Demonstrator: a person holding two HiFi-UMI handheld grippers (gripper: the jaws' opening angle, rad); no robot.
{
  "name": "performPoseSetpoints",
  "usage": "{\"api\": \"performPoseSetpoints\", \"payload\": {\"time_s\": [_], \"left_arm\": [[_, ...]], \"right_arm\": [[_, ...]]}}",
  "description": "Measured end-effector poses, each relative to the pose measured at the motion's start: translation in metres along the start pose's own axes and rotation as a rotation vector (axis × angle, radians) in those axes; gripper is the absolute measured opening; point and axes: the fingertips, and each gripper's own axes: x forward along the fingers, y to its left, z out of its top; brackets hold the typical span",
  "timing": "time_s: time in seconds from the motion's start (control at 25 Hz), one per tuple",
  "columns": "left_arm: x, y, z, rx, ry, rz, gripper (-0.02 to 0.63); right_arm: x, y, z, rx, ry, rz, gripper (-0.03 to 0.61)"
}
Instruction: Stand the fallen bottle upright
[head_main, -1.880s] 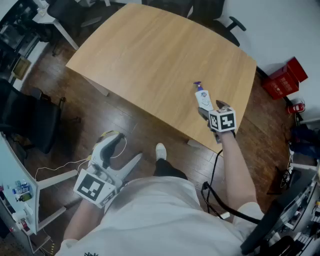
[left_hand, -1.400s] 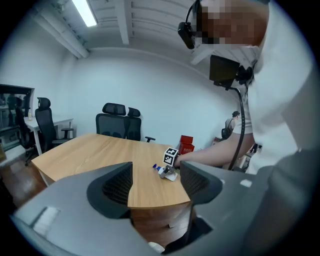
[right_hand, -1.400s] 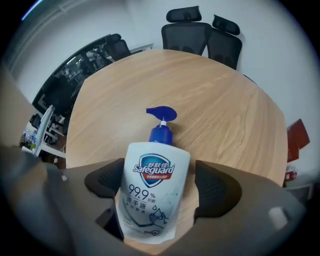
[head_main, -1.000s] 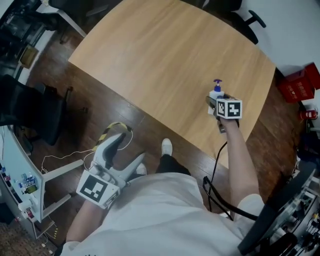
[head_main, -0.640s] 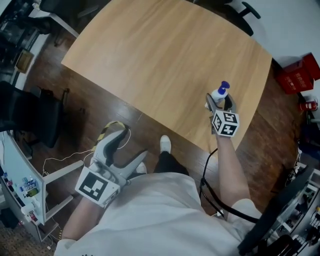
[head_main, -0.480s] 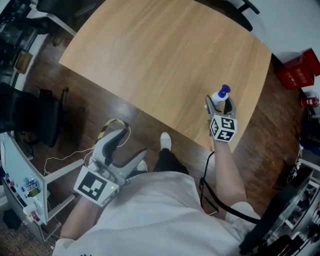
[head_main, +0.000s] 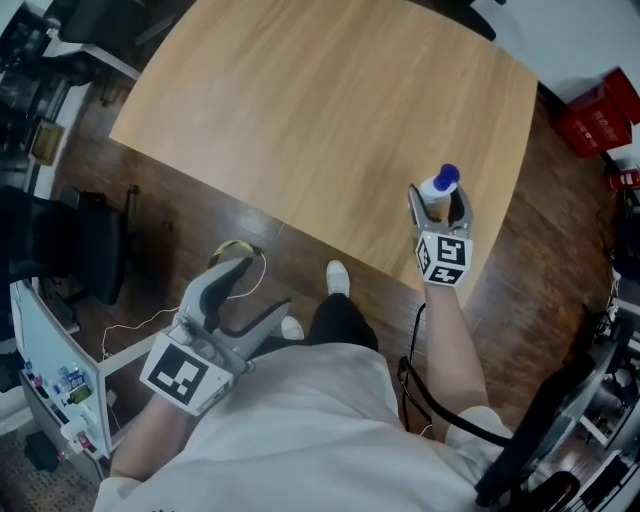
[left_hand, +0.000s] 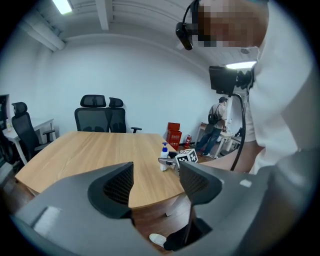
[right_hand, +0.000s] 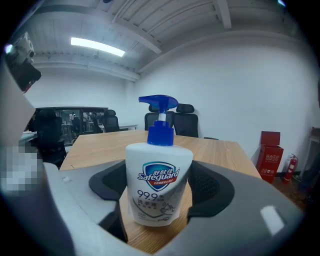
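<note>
Looking down from the head view first, we see that the bottle, which lay flat on the table about two seconds ago with its pump pointing away from us, now shows its blue cap straight up at the camera. It stands near the table's right-hand edge. The right gripper has swung with it and brackets it from both sides. The left gripper hangs off the table over the dark floor, as it did before.

From the left gripper view, its moulded grey jaws stand well apart with nothing between them. Far off, the bottle reads as a small upright white shape on the pale wood.

In the right gripper view, the bottle is a smooth, glossy white plastic body with rounded shoulders, a printed shield label and a blue pump head. Its base rests on the matte wood grain. The dark ribbed pads close against both flanks, gripping it. We judge the righting done; only letting go remains.
</note>
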Motion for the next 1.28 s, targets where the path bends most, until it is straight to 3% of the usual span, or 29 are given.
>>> {"api": "performPoseSetpoints", "payload": {"time_s": [0.4, 0.56, 0.68, 0.76, 0.92, 1.08, 1.16, 1.28], "left_arm": [[0.004, -0.017, -0.001, 0.115, -0.049, -0.067, 0.287], [-0.014, -0.023, 0.0, 0.142, -0.086, -0.073, 0.287], [-0.035, -0.028, -0.002, 0.152, -0.1, -0.071, 0.287], [-0.051, -0.03, -0.006, 0.15, -0.115, -0.072, 0.287], [-0.085, -0.037, -0.016, 0.133, -0.16, -0.092, 0.287], [-0.115, -0.045, -0.042, 0.099, -0.22, -0.155, 0.287], [-0.128, -0.056, -0.077, 0.057, -0.175, -0.192, 0.282], [-0.132, -0.065, -0.105, 0.078, -0.122, -0.247, 0.276]], "right_arm": [[-0.012, 0.001, -0.007, -0.057, -0.081, -0.063, 0.374], [-0.003, 0.004, -0.013, -0.058, -0.043, -0.039, 0.374], [-0.005, 0.002, -0.011, -0.028, -0.017, -0.028, 0.488], [-0.018, -0.002, -0.004, -0.027, -0.021, -0.055, 0.512], [-0.072, 0.009, 0.013, -0.034, -0.023, -0.1, 0.512], [-0.149, 0.053, 0.018, -0.03, 0.001, -0.108, 0.511], [-0.201, 0.082, 0.002, 0.002, 0.053, -0.092, 0.512], [-0.264, 0.112, 0.006, 0.061, 0.054, -0.067, 0.511]]}}
